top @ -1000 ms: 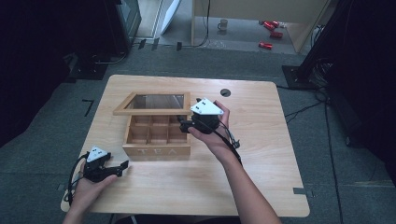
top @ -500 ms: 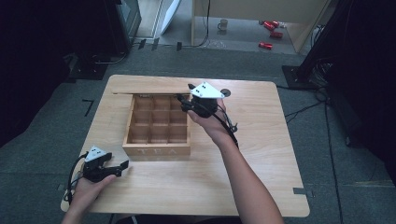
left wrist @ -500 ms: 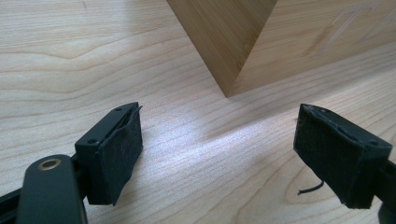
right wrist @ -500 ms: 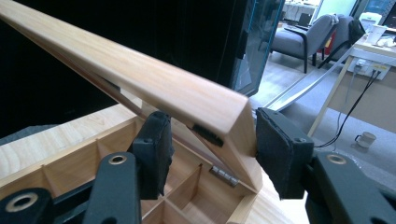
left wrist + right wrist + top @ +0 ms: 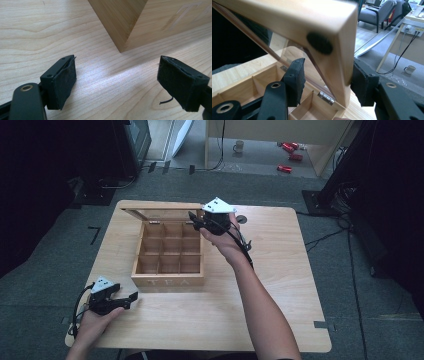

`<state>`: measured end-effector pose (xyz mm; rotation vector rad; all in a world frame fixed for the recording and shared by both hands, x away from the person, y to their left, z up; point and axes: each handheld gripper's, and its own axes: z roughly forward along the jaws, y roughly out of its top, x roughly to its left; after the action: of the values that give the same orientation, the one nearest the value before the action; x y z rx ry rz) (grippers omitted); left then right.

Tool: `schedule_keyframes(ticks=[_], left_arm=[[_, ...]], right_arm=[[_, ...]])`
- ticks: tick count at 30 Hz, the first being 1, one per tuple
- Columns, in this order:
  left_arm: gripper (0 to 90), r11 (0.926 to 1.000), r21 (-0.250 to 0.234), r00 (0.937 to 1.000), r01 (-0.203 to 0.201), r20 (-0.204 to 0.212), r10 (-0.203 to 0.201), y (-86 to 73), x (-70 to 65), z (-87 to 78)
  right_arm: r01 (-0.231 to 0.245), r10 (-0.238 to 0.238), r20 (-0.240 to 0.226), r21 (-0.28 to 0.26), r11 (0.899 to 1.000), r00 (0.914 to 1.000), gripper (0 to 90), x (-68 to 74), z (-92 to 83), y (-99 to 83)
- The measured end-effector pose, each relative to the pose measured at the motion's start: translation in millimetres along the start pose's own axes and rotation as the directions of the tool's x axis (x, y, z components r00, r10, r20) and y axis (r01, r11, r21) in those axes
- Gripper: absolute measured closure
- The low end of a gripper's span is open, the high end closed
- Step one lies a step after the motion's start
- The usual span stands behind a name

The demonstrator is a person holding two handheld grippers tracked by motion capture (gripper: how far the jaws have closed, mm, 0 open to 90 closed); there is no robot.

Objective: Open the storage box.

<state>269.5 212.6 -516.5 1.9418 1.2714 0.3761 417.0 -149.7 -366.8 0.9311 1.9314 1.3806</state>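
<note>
Change since a second ago: my right gripper (image 5: 196, 220) has swung the lid (image 5: 161, 214) of the tea box (image 5: 168, 252) from half-raised to standing open at the box's far edge, and my right hand has travelled toward the top of the high view with it. Its jaws have just been closing, with the lid's frame between them. My left gripper (image 5: 131, 296) has stayed put.

Right gripper: upper middle of the high view, at the lid's right end. In the right gripper view (image 5: 327, 82) the lid's wooden corner (image 5: 337, 50) sits between my two black pads; the right pad (image 5: 362, 82) presses against the frame, while the left pad (image 5: 295, 80) sits on the lid's glass side, contact there hard to judge. I read it as clamped on the lid.

Left gripper: lower left of the high view, resting on the table (image 5: 280, 285). In the left gripper view (image 5: 116, 82) my jaws stand wide apart with nothing between them, just bare wood grain.

Tea box: centre of the high view, on the table, with open wooden compartments and "TEA" lettered on its near wall. Its near corner (image 5: 120, 27) fills the upper middle of the left gripper view, apart from my pads.

Lid: tilted back, a glass pane in a wooden frame, hinges (image 5: 325, 97) visible low in the right gripper view.
</note>
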Motion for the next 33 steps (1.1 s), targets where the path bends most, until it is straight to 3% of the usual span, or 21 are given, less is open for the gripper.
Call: schedule_keyframes(ticks=[5, 10, 15, 22, 25, 29, 33], left_arm=[[16.1, 1.0, 0.0, 1.0, -0.002, 0.001, 0.002, 0.1, -0.2, 0.2], [16.1, 1.0, 0.001, 1.0, -0.002, 0.004, 0.002, 0.4, -0.1, 0.5], [16.1, 1.0, 0.0, 1.0, -0.001, 0.005, 0.001, 0.5, 0.2, 0.6], [16.1, 1.0, -0.001, 1.0, 0.002, 0.009, -0.002, 0.6, 0.4, 0.6], [16.2, 1.0, -0.001, 1.0, 0.002, 0.009, -0.002, 0.7, 0.5, 0.8], [16.2, 1.0, 0.0, 1.0, 0.0, 0.009, 0.0, 0.8, 0.4, 0.9], [16.2, 1.0, -0.001, 0.9999, 0.004, 0.014, -0.004, 1.0, 0.6, 1.1]], right_arm=[[-0.038, 0.038, -0.022, 0.014, 0.999, 0.999, 48.6, -8.4, 7.9, 2.1], [-0.035, 0.037, -0.051, 0.036, 0.999, 0.998, 48.4, -15.4, 16.6, 0.6], [-0.018, 0.019, -0.013, 0.062, 0.998, 0.9997, 48.2, -16.0, 28.8, -2.1], [-0.087, 0.089, -0.031, 0.046, 0.995, 0.9956, 47.5, -26.3, 38.7, -3.5], [-0.117, 0.121, -0.055, 0.077, 0.99, 0.9911, 47.3, -31.9, 45.1, -7.3], [-0.08, 0.087, -0.046, 0.128, 0.988, 0.9952, 46.5, -31.7, 57.3, -17.7], [-0.099, 0.102, -0.024, 0.116, 0.988, 0.9945, 45.0, -32.0, 64.2, -21.4]])
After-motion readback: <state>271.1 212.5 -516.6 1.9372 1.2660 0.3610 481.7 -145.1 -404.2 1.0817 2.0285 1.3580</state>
